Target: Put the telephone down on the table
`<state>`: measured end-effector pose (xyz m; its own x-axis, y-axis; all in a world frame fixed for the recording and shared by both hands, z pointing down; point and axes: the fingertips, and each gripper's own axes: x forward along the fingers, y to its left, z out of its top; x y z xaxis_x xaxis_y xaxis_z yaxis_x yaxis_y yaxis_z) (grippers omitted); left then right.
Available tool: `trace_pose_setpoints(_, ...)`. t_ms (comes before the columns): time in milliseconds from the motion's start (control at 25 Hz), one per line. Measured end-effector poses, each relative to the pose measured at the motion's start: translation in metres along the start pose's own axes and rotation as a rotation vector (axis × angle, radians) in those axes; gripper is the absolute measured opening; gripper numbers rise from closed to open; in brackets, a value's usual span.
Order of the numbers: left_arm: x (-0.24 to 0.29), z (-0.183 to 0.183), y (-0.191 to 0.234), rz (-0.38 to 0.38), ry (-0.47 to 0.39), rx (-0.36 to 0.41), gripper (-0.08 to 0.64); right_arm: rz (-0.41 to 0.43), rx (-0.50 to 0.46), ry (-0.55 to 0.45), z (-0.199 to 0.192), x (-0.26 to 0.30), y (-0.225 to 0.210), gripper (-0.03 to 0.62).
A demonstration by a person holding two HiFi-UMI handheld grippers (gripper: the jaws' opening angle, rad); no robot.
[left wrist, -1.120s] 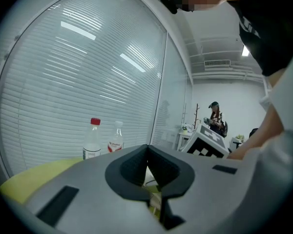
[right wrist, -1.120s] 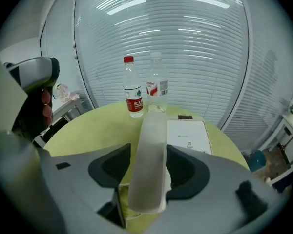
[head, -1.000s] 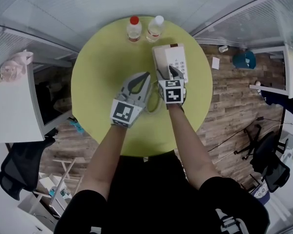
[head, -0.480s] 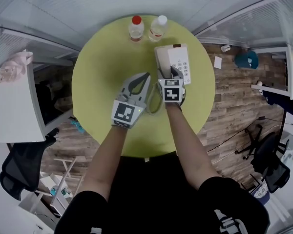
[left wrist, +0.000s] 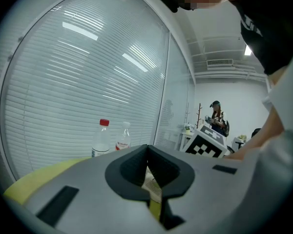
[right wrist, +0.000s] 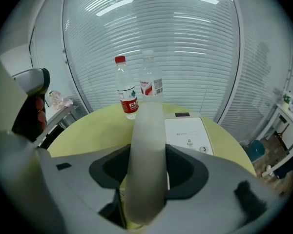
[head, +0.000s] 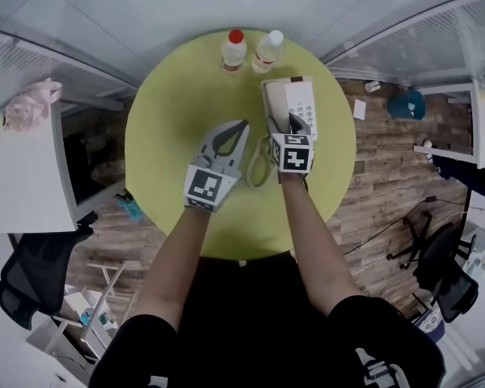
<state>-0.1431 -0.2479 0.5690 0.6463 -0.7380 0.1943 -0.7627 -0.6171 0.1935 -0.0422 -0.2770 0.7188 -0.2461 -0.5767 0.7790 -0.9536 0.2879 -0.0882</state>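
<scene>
At the near-centre of the round yellow-green table (head: 166, 128), my left claw (head: 242, 126) rests with jaws pressed together, holding nothing. Just right of it lies the coiled cord (head: 257, 162), looping back toward me. Right again, my right claw (head: 291, 128) reaches along the telephone handset (right wrist: 147, 145): the jaws are closing with the handset between them, and I judge the pads not yet firmly pressing on it. The handset lies along the left side of the telephone base (head: 301, 102); whether it has left its cradle, I cannot tell. Risks as I read them: if the jaws close off-centre, the smooth, rounded handset could twist or slide out when lifted. The cord could catch on my left claw, or go taut and drag the base. A forward sweep could topple the red-capped bottle (head: 234, 48) or the white-capped bottle (head: 268, 51), both upright at the far rim. Room: broad bare surface to the left and on my near side, the better place to set it down. To the right the base sits close to the table edge, with little margin there.
</scene>
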Motion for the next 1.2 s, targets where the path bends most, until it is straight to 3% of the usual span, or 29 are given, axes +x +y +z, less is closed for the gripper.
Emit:
trace_pose_setpoints(520,-0.042,0.033,0.007,0.008,-0.038,0.034,0.014,0.053,0.005,-0.019,0.017,-0.048,0.047,0.219)
trace_pose_setpoints(1200,-0.102,0.019,0.046,0.035,-0.033,0.008,0.013,0.102,0.008,-0.015,0.009,-0.048,0.138,0.219)
